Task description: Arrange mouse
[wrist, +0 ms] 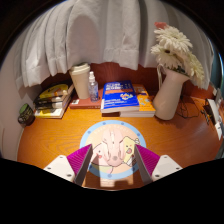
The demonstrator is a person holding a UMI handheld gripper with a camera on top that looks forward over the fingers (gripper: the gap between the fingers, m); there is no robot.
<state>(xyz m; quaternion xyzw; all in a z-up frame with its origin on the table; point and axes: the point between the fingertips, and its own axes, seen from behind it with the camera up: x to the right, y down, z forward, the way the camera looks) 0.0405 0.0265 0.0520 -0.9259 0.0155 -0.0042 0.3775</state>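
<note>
A pale pink mouse (110, 146) lies on a round mouse mat (92, 132) with a blue rim and cartoon figures, on the wooden desk (45, 135). My gripper (112, 152) is open, low over the near part of the mat. The mouse sits between the two fingertips with a gap on each side. The pink pads (72, 163) flank the mat left and right. The mouse's outline is hard to tell from the mat's print.
Two blue books (122, 95) lie beyond the mat. At the back right stands a white vase (168, 92) with pale flowers (178, 48). A small bottle (93, 86), a cylindrical container (80, 80) and stacked books (54, 98) stand at the back left. A curtain (100, 30) hangs behind.
</note>
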